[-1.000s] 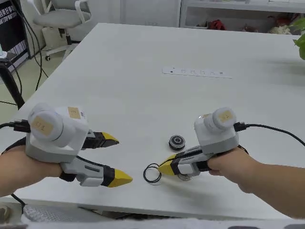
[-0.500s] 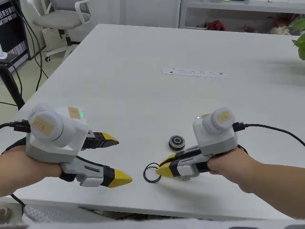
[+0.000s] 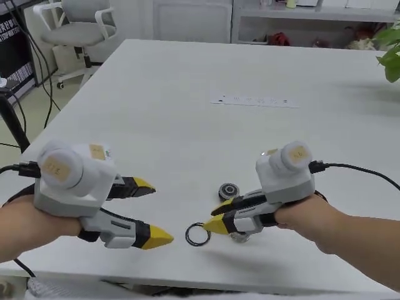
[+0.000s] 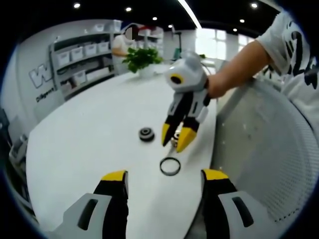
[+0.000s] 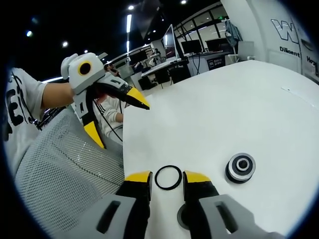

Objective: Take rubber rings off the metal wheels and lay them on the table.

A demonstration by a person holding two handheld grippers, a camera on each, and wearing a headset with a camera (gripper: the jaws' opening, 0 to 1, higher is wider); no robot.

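Note:
A loose black rubber ring (image 3: 187, 235) (image 4: 161, 166) (image 5: 168, 167) lies flat on the white table (image 3: 187, 125), near its front edge. My right gripper (image 3: 217, 216) (image 5: 167, 177) hovers just behind the ring, jaws slightly open and holding nothing. A bare metal wheel (image 3: 238, 237) (image 5: 180, 217) sits under that gripper, mostly hidden. Another wheel (image 3: 229, 190) (image 4: 146, 134) (image 5: 241, 167), still wearing its black ring, stands a little farther back. My left gripper (image 3: 152, 210) (image 4: 164, 175) is wide open and holds nothing, a short way left of the loose ring.
A white power strip (image 3: 253, 100) lies mid-table. An office chair (image 3: 87, 19) stands beyond the far left corner and a green plant (image 3: 390, 56) at the right edge. The table's front edge runs close below both grippers.
The right gripper's tips, which were touching the loose ring, now sit a little apart from it; the ring rests flat on the table. The left gripper has held its pose.

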